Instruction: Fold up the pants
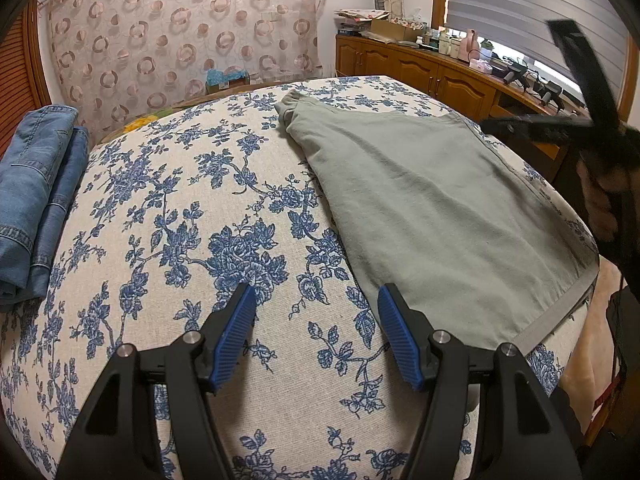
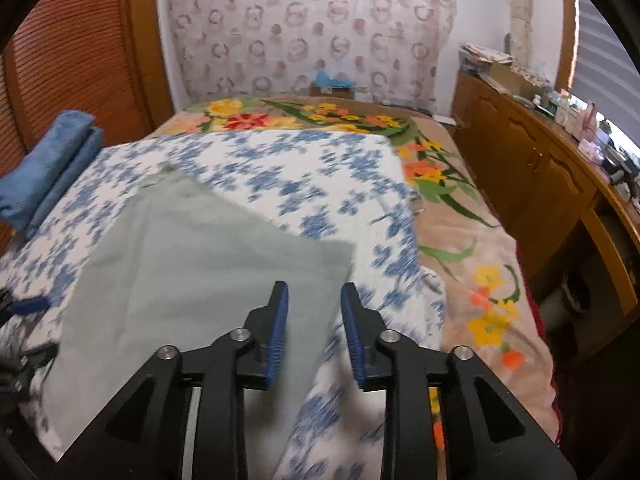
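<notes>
Grey-green pants (image 1: 432, 216) were seen lying flat, folded into a broad panel, on a bed covered by a cream cloth printed with blue flowers (image 1: 224, 240). In the left wrist view the pants were spread toward the right side of that cloth, with the bunched waistband end farthest from the camera and a hemmed edge reaching the near right edge of the bed.

The left hand-held gripper (image 1: 316, 336) was held above bare floral cloth, just left of the pants' near corner. Its blue-padded jaws were set well apart and nothing was caught between them.

The right hand-held gripper (image 2: 314, 336) was seen over the near right corner of the pants (image 2: 200, 280), where grey-green fabric meets the floral cloth. Its jaws were parted by a narrow gap; no fabric was seen pinched by the pads, and the picture was blurred. In the left wrist view this gripper appeared only as a dark, smeared shape at the right edge, gripped by a person's hand (image 1: 600, 196).

Folded blue jeans (image 1: 36, 204) were stacked at the left edge of the bed, well apart from the pants. A flowered blanket (image 2: 460, 208) was exposed beyond the cloth, and a wooden cabinet (image 1: 420, 72) ran along the right wall.
</notes>
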Motion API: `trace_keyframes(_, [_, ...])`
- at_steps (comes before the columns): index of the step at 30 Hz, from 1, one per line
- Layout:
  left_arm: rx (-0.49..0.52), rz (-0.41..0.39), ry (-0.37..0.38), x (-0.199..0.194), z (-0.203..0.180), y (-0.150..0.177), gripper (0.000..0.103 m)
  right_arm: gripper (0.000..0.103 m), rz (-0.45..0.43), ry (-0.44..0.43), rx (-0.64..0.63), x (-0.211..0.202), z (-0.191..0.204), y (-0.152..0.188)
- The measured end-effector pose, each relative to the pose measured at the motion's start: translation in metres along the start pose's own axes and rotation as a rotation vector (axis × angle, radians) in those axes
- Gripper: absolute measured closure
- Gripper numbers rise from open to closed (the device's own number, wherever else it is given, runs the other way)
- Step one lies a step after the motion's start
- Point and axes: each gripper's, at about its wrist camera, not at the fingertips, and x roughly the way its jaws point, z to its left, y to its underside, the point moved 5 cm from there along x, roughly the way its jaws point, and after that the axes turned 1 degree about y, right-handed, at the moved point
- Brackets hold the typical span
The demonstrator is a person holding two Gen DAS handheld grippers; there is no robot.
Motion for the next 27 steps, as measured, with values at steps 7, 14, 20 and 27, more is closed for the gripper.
trace_keyframes(7, [0.000,0.000,0.000,0.000,0.000,0.000,0.040,0.072,0.019,-0.097,-0.055,-0.013,0.045,0.032])
trace_keyframes(14, [0.000,0.000,0.000,0.000,0.000,0.000,0.040,0.070,0.053,-0.137,-0.073,-0.011,0.068,0.053])
trace_keyframes(20, [0.000,-0.001,0.000,0.000,0.000,0.000,0.040,0.062,0.030,-0.128,-0.070,-0.013,0.069,0.059])
trace_keyframes(27, [0.000,-0.001,0.000,0.000,0.000,0.000,0.040,0.058,0.004,-0.081,-0.074,-0.016,0.072,0.065])
